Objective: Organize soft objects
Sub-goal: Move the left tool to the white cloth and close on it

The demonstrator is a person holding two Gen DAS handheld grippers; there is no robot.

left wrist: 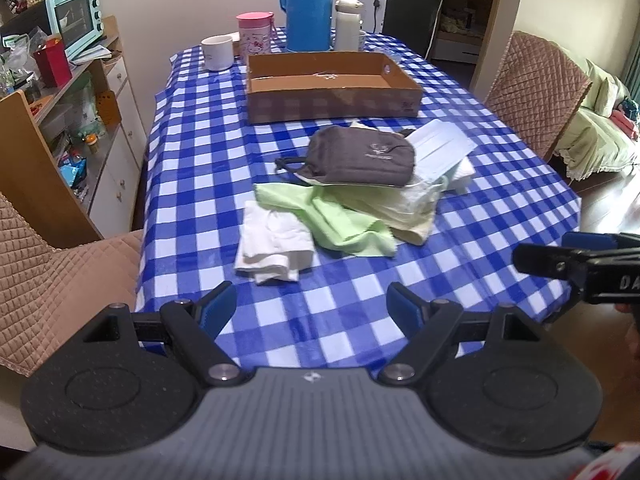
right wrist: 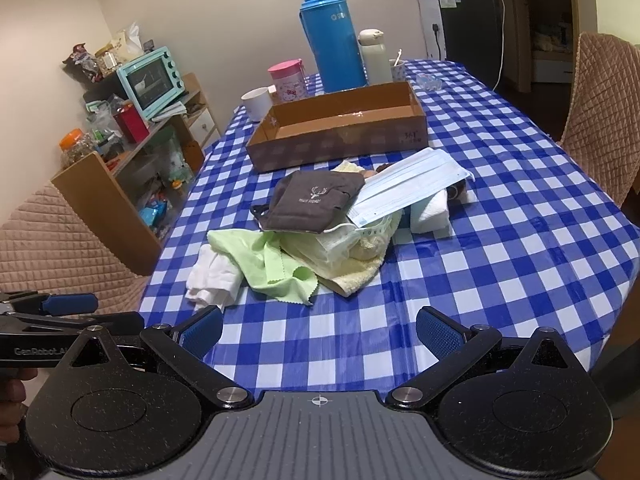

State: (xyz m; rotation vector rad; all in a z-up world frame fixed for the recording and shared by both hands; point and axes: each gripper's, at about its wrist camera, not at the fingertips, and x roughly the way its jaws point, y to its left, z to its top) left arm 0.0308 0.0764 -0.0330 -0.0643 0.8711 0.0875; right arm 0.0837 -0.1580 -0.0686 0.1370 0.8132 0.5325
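A heap of soft things lies mid-table: a grey face mask (left wrist: 362, 156) (right wrist: 314, 200) on top, a pale blue surgical mask (left wrist: 440, 148) (right wrist: 408, 188) to its right, a light green cloth (left wrist: 344, 220) (right wrist: 272, 268), a white cloth (left wrist: 276, 244) (right wrist: 214, 276) at the near left and a cream towel (right wrist: 356, 276) underneath. Behind the heap stands an empty cardboard box (left wrist: 332, 98) (right wrist: 340, 140). My left gripper (left wrist: 312, 304) hovers open over the near table edge, short of the white cloth. My right gripper (right wrist: 320, 332) is open too, near the heap's front, holding nothing.
At the table's far end stand a blue thermos (left wrist: 308, 4) (right wrist: 332, 36), a white bottle (left wrist: 347, 24), a pink canister (left wrist: 256, 32) and a white mug (left wrist: 217, 52). Quilted chairs (left wrist: 532, 92) (left wrist: 52, 272) flank the checked table (left wrist: 500, 184). A cluttered shelf with a teal oven (left wrist: 76, 20) is left.
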